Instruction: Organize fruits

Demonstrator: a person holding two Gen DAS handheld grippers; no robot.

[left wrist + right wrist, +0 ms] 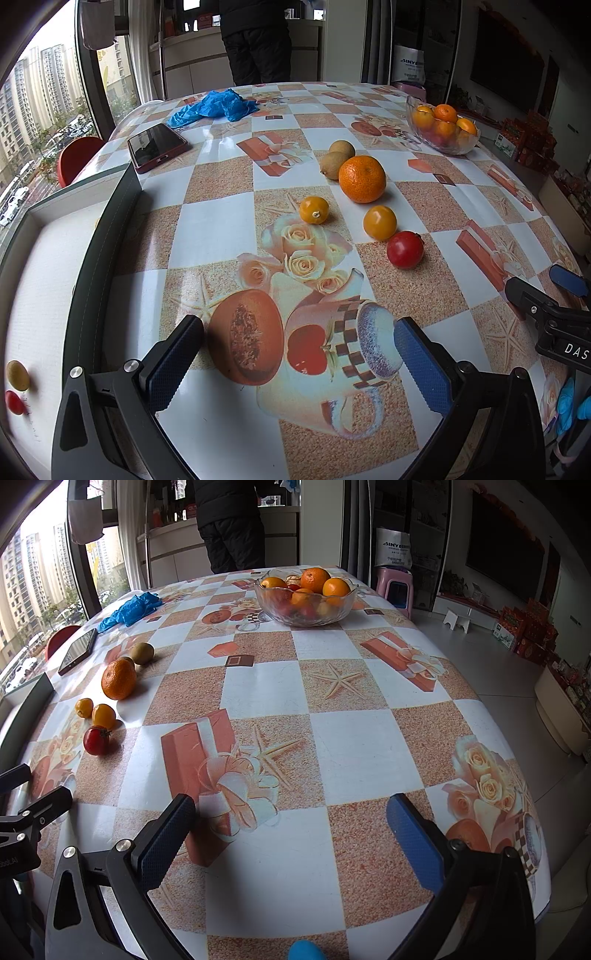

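The table (pixel 266 686) is covered with a glossy checked cloth printed with roses, starfish and gift boxes; a window with high-rise blocks stands to my left, and a person in dark clothes (pixel 231 520) stands at a counter beyond the far edge. A white tray (pixel 48 266) with a dark rim lies at the left edge, holding one small yellow-green piece and one small red piece. My left tool (pixel 295 354) hovers low over the cloth, jaws wide apart, gripping nothing. My right tool (pixel 290 834) is likewise spread wide and empty. The loose fruit lies in a diagonal row running from near right to far left in the right view: red tomato (pixel 96 740), its stem end turned to the right, two small yellow-orange fruits (pixel 103 716), a large mandarin (pixel 118 679), then two kiwis (pixel 142 653) behind it, long axes roughly level. The glass bowl (pixel 306 607) of oranges sits near the far edge. A phone (pixel 158 147) and blue gloves (pixel 216 107) lie far left.
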